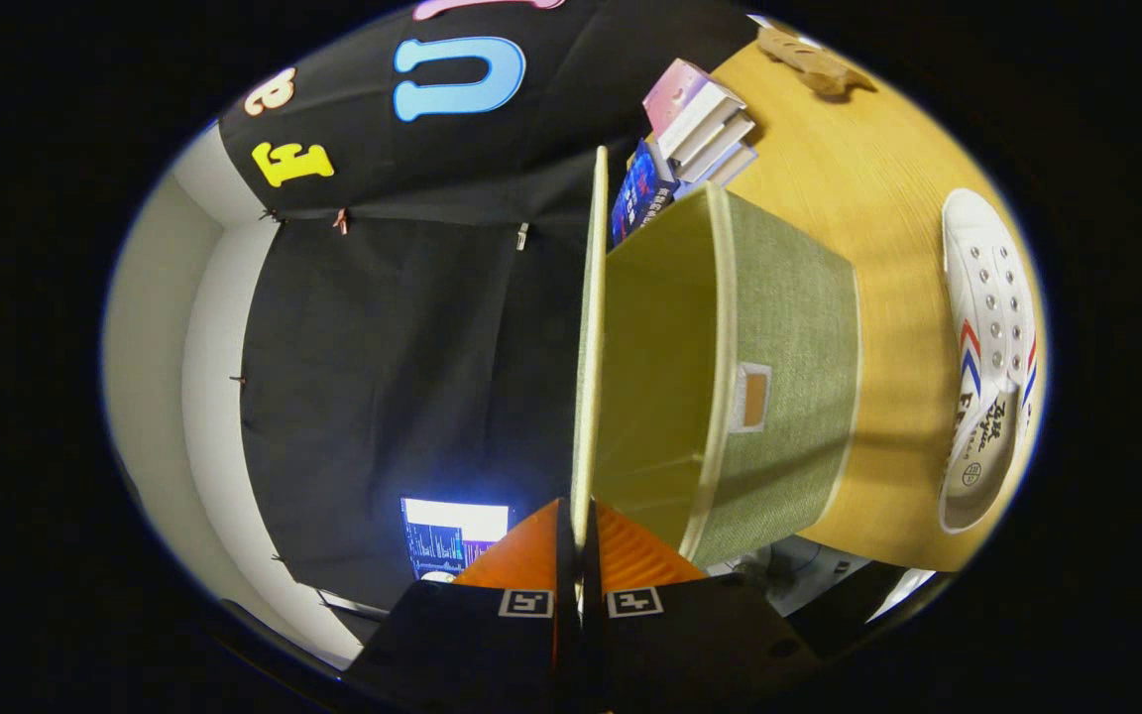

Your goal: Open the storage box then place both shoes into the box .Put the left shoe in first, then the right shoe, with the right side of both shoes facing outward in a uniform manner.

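A wooden table (pixel 858 178) is seen turned on its side in the rolled gripper view; its top is light, with an even grain; a green fabric box (pixel 794 367) is stood on it, open, its lid (pixel 586 337) raised on edge; a stack of books (pixel 695 129) is set on the table just beyond the box, touching or nearly touching it; a white shoe (pixel 987 357) with red and blue stripes is laid apart from the box on its other side; a small brown object (pixel 814 61), too blurred to be told, is seen at the far edge.
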A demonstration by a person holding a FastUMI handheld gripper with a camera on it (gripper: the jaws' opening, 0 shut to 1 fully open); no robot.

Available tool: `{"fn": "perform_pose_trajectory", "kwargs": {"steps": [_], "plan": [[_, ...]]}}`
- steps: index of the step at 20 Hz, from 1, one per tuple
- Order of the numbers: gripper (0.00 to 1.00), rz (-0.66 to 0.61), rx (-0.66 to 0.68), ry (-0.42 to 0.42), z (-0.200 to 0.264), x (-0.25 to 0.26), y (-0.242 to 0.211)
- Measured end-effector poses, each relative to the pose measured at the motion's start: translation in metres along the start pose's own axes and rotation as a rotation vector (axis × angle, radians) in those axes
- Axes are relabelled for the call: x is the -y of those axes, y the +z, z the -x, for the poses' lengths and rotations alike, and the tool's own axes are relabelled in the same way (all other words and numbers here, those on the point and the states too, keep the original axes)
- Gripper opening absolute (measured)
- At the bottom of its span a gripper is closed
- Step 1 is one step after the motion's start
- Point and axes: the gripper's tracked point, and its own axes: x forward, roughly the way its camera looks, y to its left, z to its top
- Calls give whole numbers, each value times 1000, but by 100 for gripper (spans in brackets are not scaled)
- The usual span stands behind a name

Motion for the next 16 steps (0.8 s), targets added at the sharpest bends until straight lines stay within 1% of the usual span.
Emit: {"fn": "perform_pose_trajectory", "kwargs": {"steps": [4, 6, 8, 11, 16], "plan": [[5, 76, -4, -8, -22, -46, 13], [5, 85, -6, 8, -37, -75, 17], [5, 94, -18, 21, -59, -104, 19], [5, 134, -45, 16, -98, -136, 16], [5, 157, -84, -24, -171, -159, 10]]}}
